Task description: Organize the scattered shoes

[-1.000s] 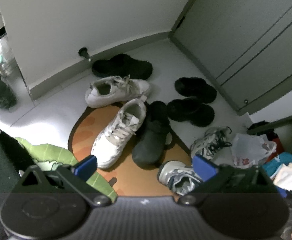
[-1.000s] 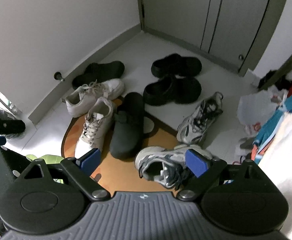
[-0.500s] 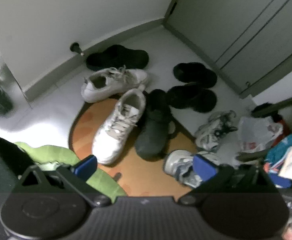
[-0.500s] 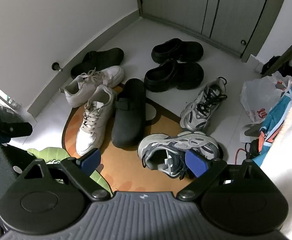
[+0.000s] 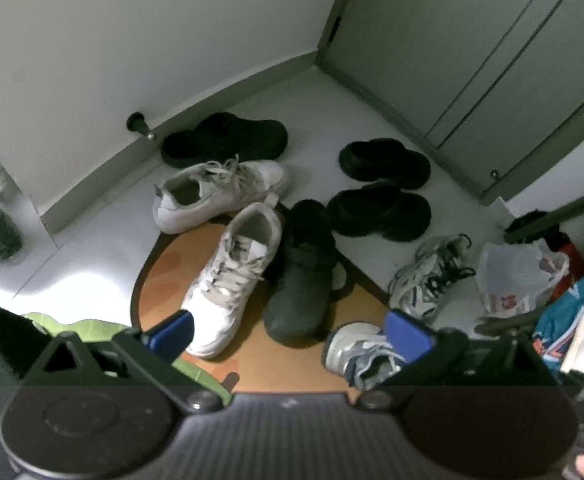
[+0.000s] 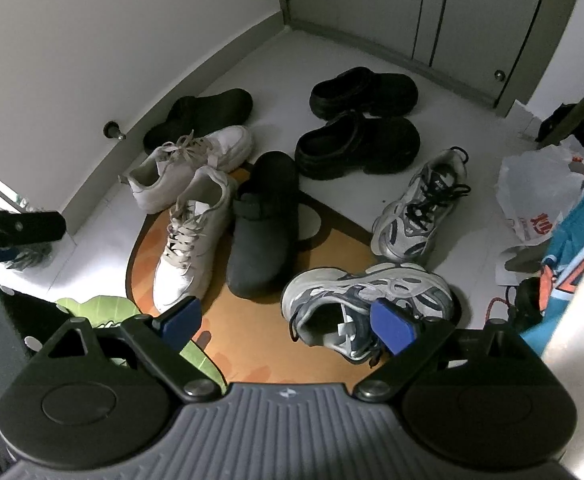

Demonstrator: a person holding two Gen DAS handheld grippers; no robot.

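Several shoes lie scattered on a white floor and an orange mat. Two white sneakers lie at the left, a dark grey clog beside them, its mate by the wall. A pair of chunky black clogs sits further back. One grey running shoe lies at the right, the other lies on its side just ahead of my right gripper. Both grippers are open and hold nothing. My left gripper hovers above the mat's near edge.
A wall with a doorstop runs along the left; closet doors close the back. A white plastic bag and coloured clothes pile up at the right. A green leaf-shaped mat lies at the near left.
Both cameras have lifted and shifted a little, so the shoes sit further into view. The shoes have not moved and both grippers stay open.
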